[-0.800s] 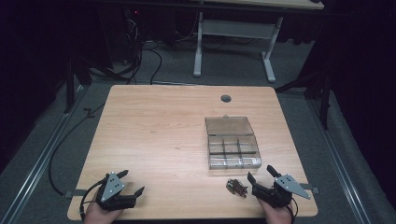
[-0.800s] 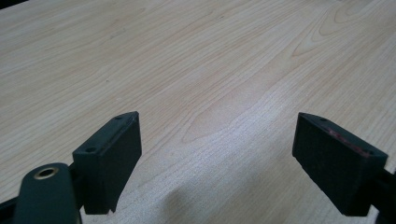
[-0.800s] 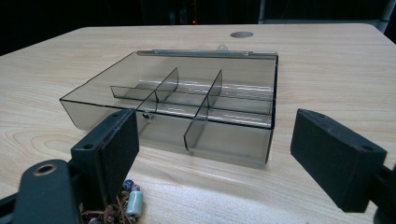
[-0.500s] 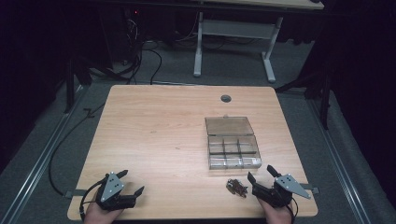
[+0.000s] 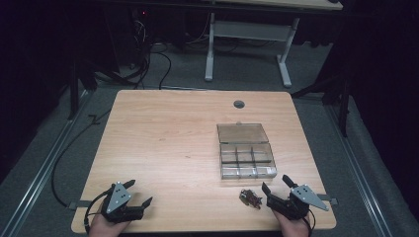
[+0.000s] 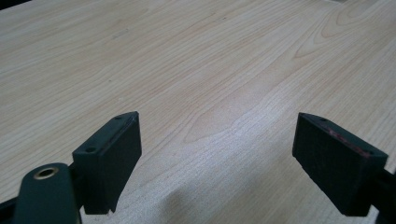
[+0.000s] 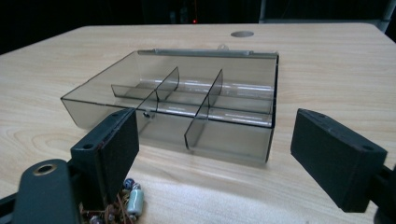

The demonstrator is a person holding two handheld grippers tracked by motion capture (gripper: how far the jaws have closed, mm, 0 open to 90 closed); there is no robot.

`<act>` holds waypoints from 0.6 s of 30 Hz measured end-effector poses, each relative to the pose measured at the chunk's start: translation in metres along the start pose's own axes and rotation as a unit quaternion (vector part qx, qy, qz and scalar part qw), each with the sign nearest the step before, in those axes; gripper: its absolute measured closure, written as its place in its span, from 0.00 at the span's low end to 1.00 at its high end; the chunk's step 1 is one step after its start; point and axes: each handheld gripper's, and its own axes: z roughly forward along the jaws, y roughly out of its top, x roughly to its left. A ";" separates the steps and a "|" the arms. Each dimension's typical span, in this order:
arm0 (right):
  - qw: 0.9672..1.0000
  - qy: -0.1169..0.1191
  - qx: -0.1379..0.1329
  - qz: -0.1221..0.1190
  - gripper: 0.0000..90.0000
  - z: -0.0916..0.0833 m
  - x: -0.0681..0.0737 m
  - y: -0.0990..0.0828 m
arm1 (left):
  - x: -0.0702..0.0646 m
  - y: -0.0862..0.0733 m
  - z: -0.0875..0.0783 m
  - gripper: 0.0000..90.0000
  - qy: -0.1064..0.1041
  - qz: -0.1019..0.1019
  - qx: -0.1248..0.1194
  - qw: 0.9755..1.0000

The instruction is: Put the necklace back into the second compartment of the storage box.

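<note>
The table [image 5: 168,143] is made of light wood with soft wavy lines in it. Its corners are round. Near the far edge there is a small round hole [image 5: 239,104] with a grey cap in it.

A clear, smoky box [image 5: 246,150] lies on the right half of the table. Its lid is open and lies flat behind it. Thin walls split the box into little rooms.

Just in front of the box, near the front edge, lies a small pile of tiny parts [image 5: 250,198] with thin wires. One part is pale blue. The pile and the box are close but do not touch.

The left half of the table is bare wood.
</note>
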 end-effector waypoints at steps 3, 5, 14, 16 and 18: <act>1.000 0.002 0.014 -0.009 0.17 0.000 0.003 0.000 | 0.000 0.000 0.000 0.18 -0.001 -0.001 0.001 1.000; 1.000 0.006 0.023 -0.014 0.17 0.000 0.005 0.000 | 0.000 0.000 0.000 0.18 0.000 -0.001 0.002 1.000; 0.998 0.024 0.056 -0.015 0.24 -0.003 0.010 0.001 | 0.000 0.000 0.000 0.18 0.001 0.000 0.001 1.000; 0.998 0.018 0.060 -0.015 0.27 -0.005 0.010 0.001 | 0.000 0.000 0.000 0.18 0.002 -0.002 0.001 1.000; 0.998 0.009 0.067 -0.011 0.28 -0.006 0.010 0.001 | 0.000 0.000 0.000 0.18 0.002 -0.003 0.001 1.000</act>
